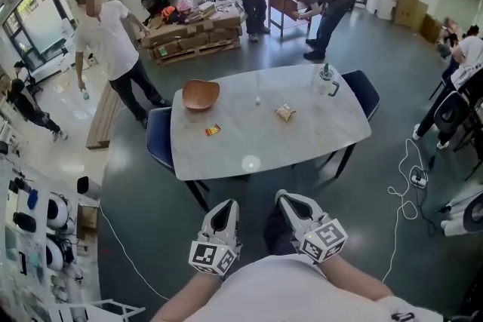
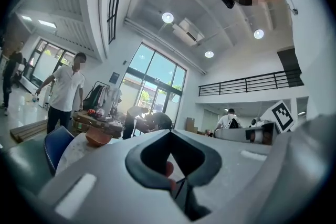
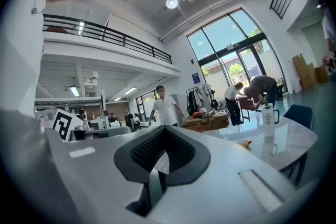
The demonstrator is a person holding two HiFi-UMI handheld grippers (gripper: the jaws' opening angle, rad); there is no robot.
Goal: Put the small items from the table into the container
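Left gripper [image 1: 223, 207] low in the head view, jaws pressed together on nothing, close against the person's body. Right gripper [image 1: 291, 200] just beside it, likewise shut and empty. Both held level, short of the near edge of the table [image 1: 226, 162], marker cubes turned up toward the camera. On the tabletop: a wooden bowl [image 1: 201, 94] at the far left corner, a red-and-yellow packet [image 1: 213, 130] near it, a crinkled snack packet [image 1: 285, 112] toward the middle, a tiny white item [image 1: 258, 99] too small to name, a handled jug [image 1: 327, 79] at the far right. None yet in the bowl.

From the left gripper view: tips met above the dark opening, bowl visible beyond on the table's left end.

From the right gripper view: tips met the same way, jug and snack packet ahead on the glossy top.

Judged for handling: packets light, thin and soft, likely to slide on the smooth surface; best pinched at a raised edge or crimped end, not pressed flat. Bowl stiff, probably steady enough to drop items into.
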